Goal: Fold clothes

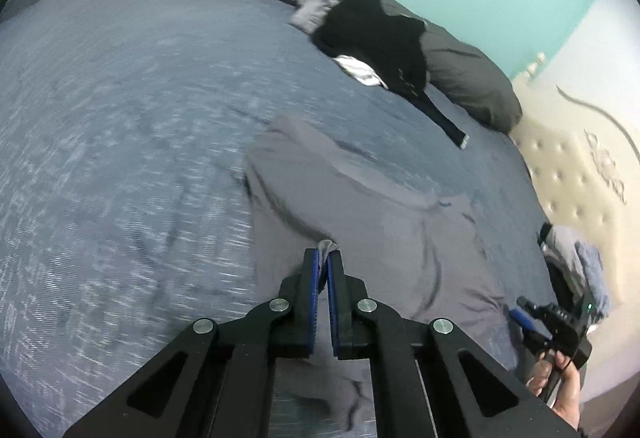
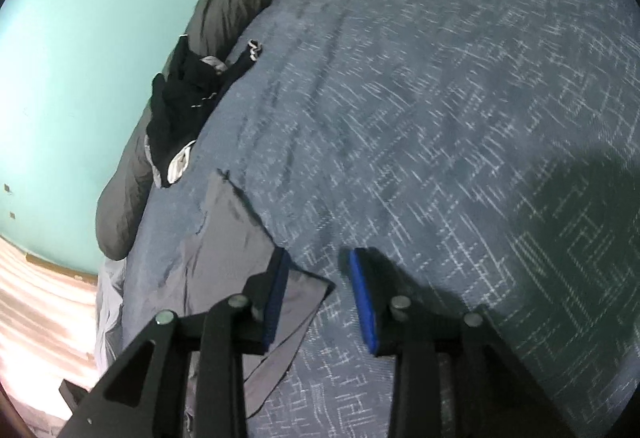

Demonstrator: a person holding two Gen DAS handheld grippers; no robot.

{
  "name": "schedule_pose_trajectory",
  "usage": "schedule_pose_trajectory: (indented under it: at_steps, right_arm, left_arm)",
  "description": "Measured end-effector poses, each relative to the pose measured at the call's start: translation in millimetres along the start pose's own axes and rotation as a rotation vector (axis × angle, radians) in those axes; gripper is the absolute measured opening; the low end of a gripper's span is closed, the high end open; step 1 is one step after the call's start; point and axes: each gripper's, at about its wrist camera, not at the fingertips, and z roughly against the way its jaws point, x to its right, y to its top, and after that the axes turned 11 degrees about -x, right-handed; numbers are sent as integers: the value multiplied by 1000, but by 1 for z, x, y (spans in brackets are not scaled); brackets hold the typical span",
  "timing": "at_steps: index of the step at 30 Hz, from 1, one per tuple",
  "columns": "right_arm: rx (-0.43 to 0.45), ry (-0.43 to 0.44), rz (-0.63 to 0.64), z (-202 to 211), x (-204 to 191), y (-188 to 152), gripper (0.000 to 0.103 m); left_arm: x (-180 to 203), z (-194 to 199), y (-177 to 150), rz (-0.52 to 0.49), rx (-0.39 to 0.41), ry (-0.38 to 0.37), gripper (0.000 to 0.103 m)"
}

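Left gripper (image 1: pixel 325 258) clenched on a fold of grey garment (image 1: pixel 360 205) (bunched between the pads); right gripper (image 2: pixel 318 296) released above blue bedspread (image 2: pixel 440 97).

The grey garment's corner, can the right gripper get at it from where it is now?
Probably yes. The right gripper is open, and the corner of the grey garment lies flat on the bedspread between its fingers with nothing covering it. The left gripper pinches another part.
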Motion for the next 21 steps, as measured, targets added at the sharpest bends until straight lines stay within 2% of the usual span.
schedule_pose_trajectory:
  at_steps: [6,13,21]
  right_arm:
    - [-24,42,-42,2,13,6,32]
    - [-22,74,-57,10,18,11,32]
    - [-38,115,-56,14,19,19,32]
  left_arm:
    - [56,-18,6,-79,-44,-14,5]
    - [143,-46,11,-201,-110,-43,5]
    - [241,-104,-10,-343,-219,-67,5]
